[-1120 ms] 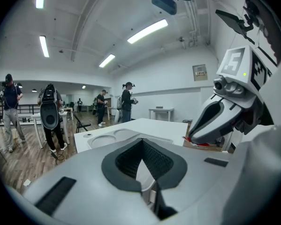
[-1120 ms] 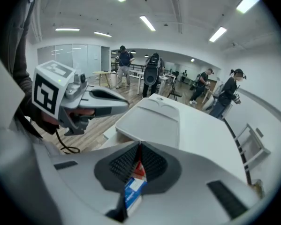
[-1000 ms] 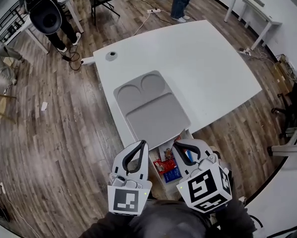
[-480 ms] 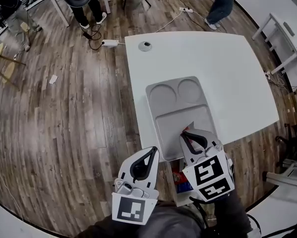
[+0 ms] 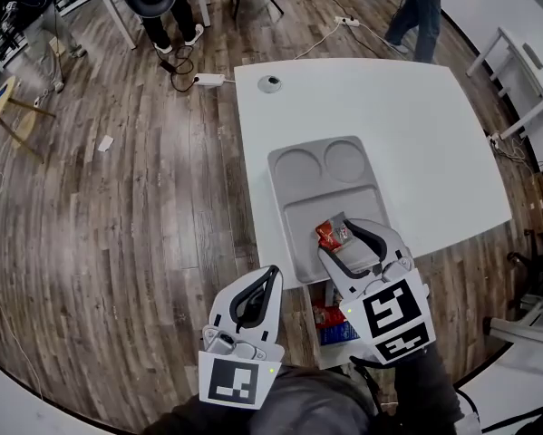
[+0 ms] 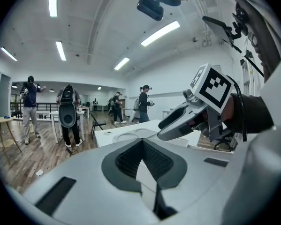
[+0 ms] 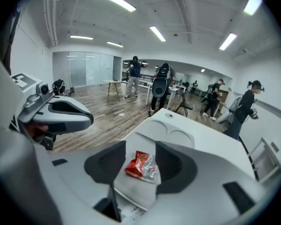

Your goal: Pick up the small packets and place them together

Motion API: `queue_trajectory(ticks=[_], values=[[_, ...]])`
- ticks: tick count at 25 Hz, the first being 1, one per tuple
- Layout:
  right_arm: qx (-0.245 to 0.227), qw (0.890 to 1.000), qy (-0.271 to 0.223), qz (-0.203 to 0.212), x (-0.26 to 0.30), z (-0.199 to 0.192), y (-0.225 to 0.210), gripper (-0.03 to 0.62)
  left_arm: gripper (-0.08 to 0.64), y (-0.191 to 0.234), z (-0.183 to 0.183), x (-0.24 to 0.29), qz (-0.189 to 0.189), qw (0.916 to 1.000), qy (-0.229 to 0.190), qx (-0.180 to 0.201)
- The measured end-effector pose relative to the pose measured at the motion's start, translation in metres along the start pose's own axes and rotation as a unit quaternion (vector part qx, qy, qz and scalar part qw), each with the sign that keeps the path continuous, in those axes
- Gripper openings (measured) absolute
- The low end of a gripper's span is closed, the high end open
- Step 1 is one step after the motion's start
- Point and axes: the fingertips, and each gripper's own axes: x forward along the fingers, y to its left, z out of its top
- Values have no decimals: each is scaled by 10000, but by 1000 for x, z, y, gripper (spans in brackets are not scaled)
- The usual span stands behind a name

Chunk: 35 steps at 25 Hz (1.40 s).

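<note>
Right gripper [image 5: 351, 230] [image 7: 141, 167]: jaws opening, red packet [image 5: 332, 235] [image 7: 141, 165] lying loose between them in grey tray [image 5: 300, 208] big compartment, on white table [image 5: 416, 134]. Packet's long axis slants across the gap, red end toward left jaw, silvery end toward right. Left gripper [image 5: 271, 272] [image 6: 142, 144]: jaws closed together, empty, off table edge.

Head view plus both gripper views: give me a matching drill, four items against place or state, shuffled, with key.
1 red packet
2 left gripper
3 right gripper
4 blue packet

A jaws together, empty
B off the table, past its near edge
C lying in the tray, large compartment
D jaws apart, one on each side of the red packet

Pairs: 1-C, 2-A, 3-D, 4-B. The right gripper's jaws are opening; its pads do not press the packet.
</note>
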Motion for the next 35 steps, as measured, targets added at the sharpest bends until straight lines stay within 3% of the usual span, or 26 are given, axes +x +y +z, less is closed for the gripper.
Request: queue_trajectory(ticks=[6, 13, 20, 35], values=[[97, 9996, -74, -238, -44, -17, -5, 201, 0, -24, 8, -8, -18, 10000, 76, -25], [431, 9981, 57, -429, -77, -64, -13, 201, 0, -56, 10, 0, -212, 9997, 78, 119], [617, 9978, 120, -184, -74, -90, 7, 201, 0, -79, -5, 5, -477, 9983, 263, 230], [567, 9943, 729, 532, -22, -113, 57, 201, 0, -57, -9, 9, -525, 9977, 367, 233]])
